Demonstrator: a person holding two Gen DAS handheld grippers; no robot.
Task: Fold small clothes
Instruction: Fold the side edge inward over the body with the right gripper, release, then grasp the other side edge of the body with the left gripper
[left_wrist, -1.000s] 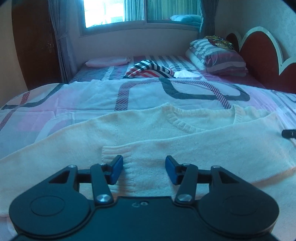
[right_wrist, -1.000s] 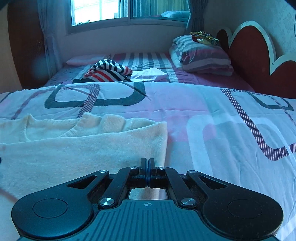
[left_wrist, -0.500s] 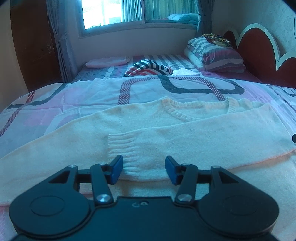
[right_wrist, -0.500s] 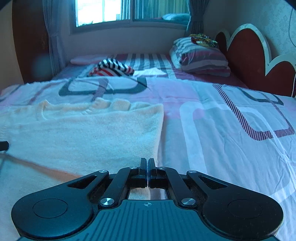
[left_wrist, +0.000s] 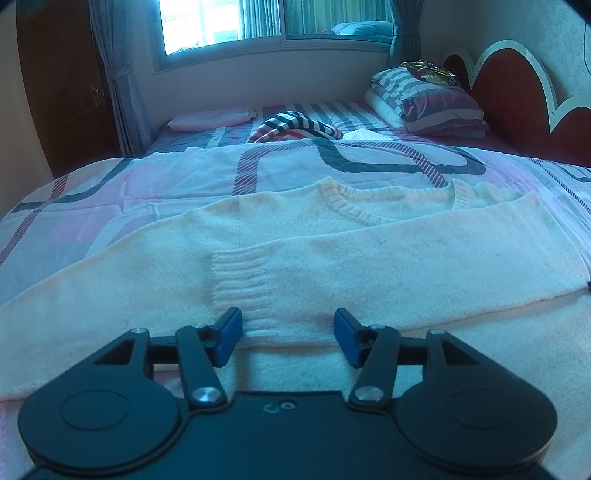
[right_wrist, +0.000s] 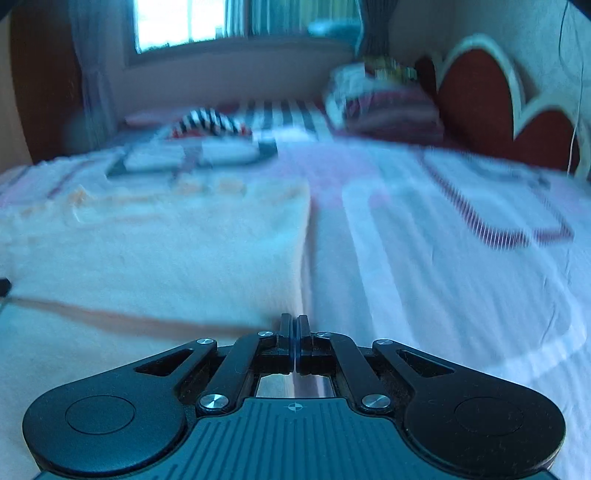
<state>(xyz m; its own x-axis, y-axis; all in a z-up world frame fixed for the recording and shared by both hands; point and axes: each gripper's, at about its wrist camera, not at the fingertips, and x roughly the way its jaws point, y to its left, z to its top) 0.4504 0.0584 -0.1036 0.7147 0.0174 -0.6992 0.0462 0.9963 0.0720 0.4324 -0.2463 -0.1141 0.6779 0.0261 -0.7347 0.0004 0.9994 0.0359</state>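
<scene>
Just ahead of your left gripper, the cream sweater lies flat on the bedspread, its body running away from you with the neckline at the far end, toward the window. One sleeve is folded across the chest, its long axis left to right and its ribbed cuff pointing to your left, just beyond the blue pads. Compared with a second ago, that view sits a little higher and farther back, so the cuff lies ahead of the fingers rather than between them. Your left jaws stand wide apart, holding nothing. Your right gripper has its jaws pressed together with no cloth visible between them, hovering at the right-hand edge of the sweater; this view is now blurred, where it was sharp half a second ago. Farther off lie a striped garment, then stacked pillows beside the red headboard.
</scene>
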